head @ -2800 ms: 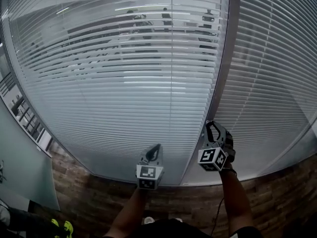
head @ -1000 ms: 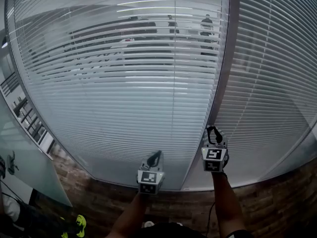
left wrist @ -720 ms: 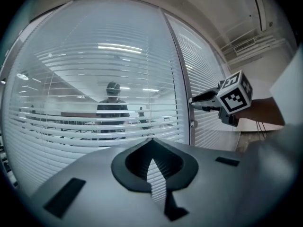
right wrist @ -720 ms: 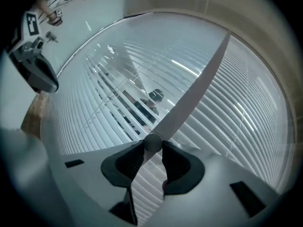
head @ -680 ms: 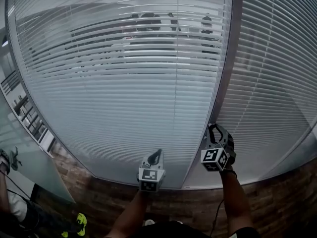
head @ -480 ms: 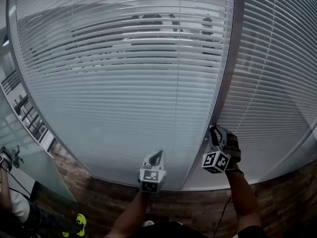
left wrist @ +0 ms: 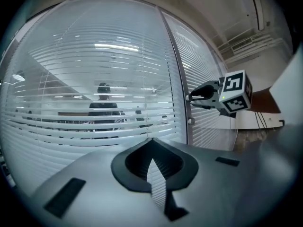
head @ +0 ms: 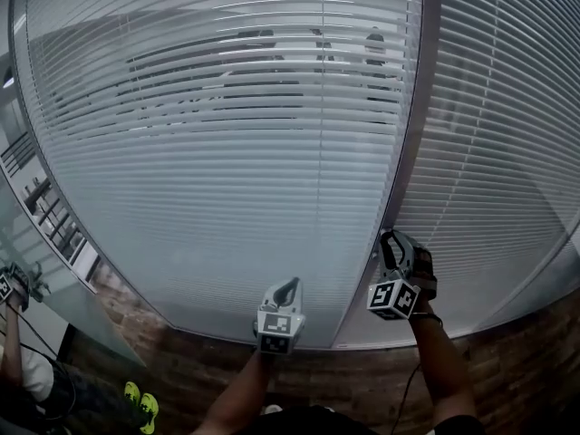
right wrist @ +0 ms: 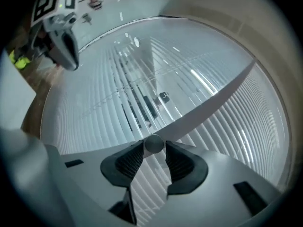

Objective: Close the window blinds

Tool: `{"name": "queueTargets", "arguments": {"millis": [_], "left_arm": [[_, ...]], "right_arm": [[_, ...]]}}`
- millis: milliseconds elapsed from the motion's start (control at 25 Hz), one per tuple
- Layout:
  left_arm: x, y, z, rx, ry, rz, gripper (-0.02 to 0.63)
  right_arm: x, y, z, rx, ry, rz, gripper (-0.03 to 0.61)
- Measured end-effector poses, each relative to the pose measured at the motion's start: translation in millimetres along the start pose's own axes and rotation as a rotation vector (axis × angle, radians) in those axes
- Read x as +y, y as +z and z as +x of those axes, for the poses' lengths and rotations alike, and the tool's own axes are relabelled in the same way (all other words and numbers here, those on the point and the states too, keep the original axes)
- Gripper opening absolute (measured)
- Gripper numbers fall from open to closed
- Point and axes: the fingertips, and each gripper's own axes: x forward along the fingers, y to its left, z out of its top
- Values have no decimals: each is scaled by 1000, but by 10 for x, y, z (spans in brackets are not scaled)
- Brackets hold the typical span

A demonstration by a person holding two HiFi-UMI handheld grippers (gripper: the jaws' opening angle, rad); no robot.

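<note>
Pinching the small round grey knob (right wrist: 154, 144) on the grey upright window frame (head: 410, 134) between the very jaw tips of the right gripper (head: 391, 241); gripped there, at a guess, to twist the white slatted blinds (head: 227, 170) shut, upper slats not yet flat. Holding the left gripper (head: 285, 291) off to the left, jaws pressed together, empty, clear of the knob.

Window (head: 227, 152): two big glazed bays, side by side.
Post (head: 410, 152): grey upright btwn the bays.
Wall (head: 181, 356): brown brick strip under the glazing.
Side panel (head: 50, 279): smooth, pale teal, at L, angled off the glass.
Beyond glass: dim office, figures (head: 374, 43) standing.
Light: long ceiling strips (head: 272, 5) showing in the glass; tube fixture (left wrist: 257, 11) on pale ceiling at R.
</note>
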Motion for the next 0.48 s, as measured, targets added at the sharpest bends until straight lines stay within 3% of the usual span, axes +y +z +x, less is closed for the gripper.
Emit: {"name": "queueTargets", "arguments": {"millis": [280, 360, 480], "left_arm": [[-57, -65, -11, 32, -15, -1, -3], [-70, -39, -17, 31, -17, -5, -3], [-55, -49, 0, 9, -14, 17, -5]], "right_arm": [[-52, -27, 7, 3, 11, 687, 150], [-78, -53, 38, 10, -8, 781, 150], [-130, -61, 59, 3, -40, 846, 150]]}}
